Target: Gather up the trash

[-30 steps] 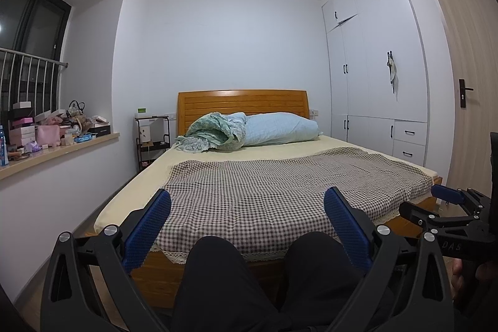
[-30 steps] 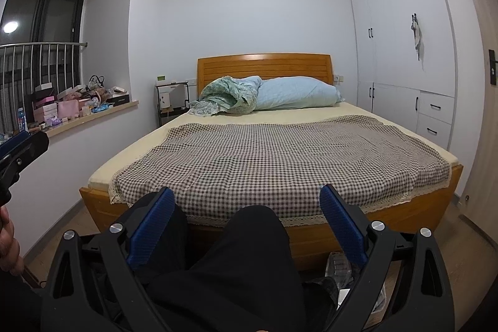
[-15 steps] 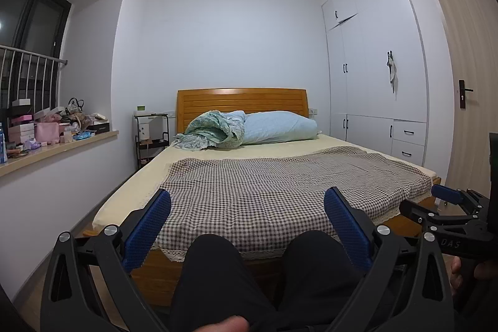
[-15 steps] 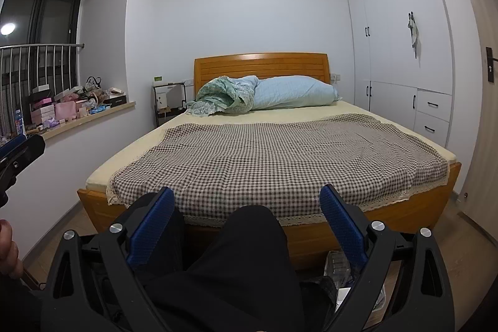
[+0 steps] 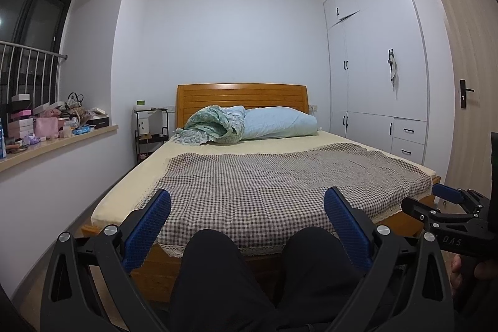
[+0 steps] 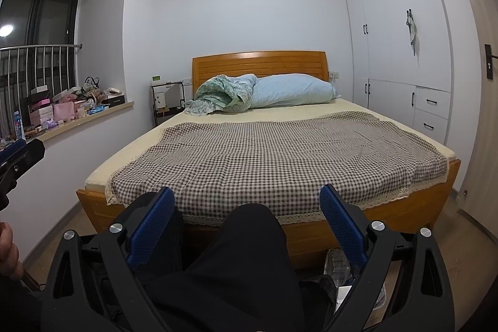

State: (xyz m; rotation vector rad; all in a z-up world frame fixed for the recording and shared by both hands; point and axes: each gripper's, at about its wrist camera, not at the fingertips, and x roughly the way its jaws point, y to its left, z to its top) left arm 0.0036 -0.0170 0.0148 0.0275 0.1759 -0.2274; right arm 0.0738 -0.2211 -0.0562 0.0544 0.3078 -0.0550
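My left gripper [image 5: 247, 209] is open and empty, held above the person's black-trousered knees [image 5: 218, 269], facing the bed [image 5: 280, 185]. My right gripper [image 6: 246, 206] is open and empty too, over a knee [image 6: 249, 238]. It also shows at the right edge of the left wrist view [image 5: 448, 201]; the left gripper shows at the left edge of the right wrist view [image 6: 18, 154]. Crumpled clear plastic trash [image 6: 337, 265] lies on the floor at the bed's foot, partly hidden behind my right finger.
The bed has a checked cover, a blue pillow [image 5: 280, 123] and a rolled green quilt [image 5: 211, 126]. A cluttered windowsill [image 5: 56, 126] runs along the left wall. A small black shelf [image 5: 151, 129] stands beside the headboard. White wardrobes [image 5: 379, 83] and a door [image 5: 467, 83] are on the right.
Both views have shifted only slightly; the grippers stay open and pointed at the bed. Nothing was taken hold of.
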